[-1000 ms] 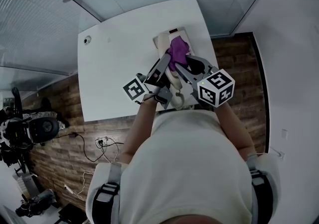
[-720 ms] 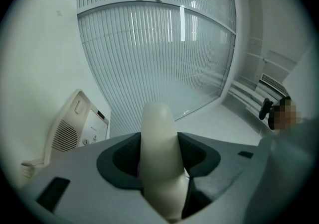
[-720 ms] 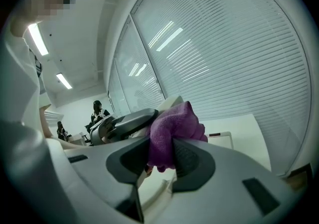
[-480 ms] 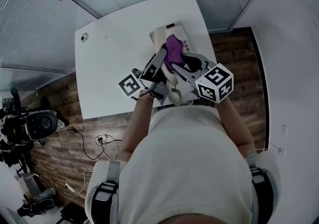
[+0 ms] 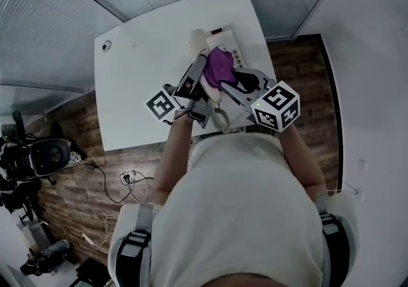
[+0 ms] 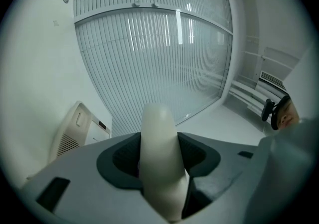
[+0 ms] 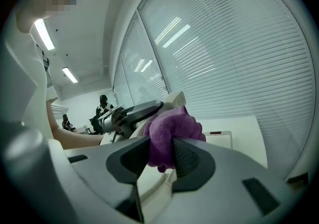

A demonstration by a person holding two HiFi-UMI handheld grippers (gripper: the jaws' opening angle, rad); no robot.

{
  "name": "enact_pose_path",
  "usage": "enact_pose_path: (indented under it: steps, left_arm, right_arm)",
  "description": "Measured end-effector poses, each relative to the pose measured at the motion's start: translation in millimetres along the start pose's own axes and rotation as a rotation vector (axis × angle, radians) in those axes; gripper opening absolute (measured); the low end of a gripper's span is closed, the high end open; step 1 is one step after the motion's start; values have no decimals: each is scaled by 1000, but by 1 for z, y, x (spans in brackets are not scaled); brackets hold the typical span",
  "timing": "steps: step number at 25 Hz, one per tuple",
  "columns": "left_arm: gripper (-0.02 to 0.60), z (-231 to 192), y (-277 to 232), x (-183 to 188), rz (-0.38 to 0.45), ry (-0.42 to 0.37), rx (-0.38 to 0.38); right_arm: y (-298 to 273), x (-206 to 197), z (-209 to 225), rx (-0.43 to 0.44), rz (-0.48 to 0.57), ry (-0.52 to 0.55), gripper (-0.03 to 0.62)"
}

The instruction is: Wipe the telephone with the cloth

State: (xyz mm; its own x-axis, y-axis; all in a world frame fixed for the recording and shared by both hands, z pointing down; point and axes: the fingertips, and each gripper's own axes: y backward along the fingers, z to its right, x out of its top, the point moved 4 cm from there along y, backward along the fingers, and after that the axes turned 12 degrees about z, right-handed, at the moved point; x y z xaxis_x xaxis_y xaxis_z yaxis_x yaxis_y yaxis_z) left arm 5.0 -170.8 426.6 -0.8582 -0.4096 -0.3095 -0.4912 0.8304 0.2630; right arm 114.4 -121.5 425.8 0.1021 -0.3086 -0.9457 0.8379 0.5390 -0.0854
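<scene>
step: wiping lifted handset [image 6: 157,118] | left claw [image 6: 159,161]: clamped wide around handset, above telephone base [image 5: 231,42] on tabletop [image 5: 143,56] | right claw [image 7: 162,157]: pinching purple cloth [image 7: 172,129] against handset | tip: brace handset, rub lengthwise, light pressure

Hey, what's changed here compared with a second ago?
The right hand-held gripper, shut on the purple fleecy cloth, drew it slightly towards the person along the cream plastic telephone handset. Unchanged: the left hand-held gripper still clamps that handset near the cream telephone base on the white table.
</scene>
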Motion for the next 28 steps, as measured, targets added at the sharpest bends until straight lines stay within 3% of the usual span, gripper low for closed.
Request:
enact_pose_path:
  steps: [11,21,24,28]
  left_arm:
    - [232,-1,-1,6,44,-60,10]
    - [232,-5,-4,20,88,-143,49]
    - [232,-14,1,25,86,-251,109]
    - [232,-29,6,23,81,-290,206]
  right_arm:
    - [20,-25,-2,-12,-25,-45,133]
    - [28,-40,-7,16,-89,-13,133]
    - [31,-42,-1,-20,-103,7,133]
    - [40,-36,18,-122,-72,-8,133]
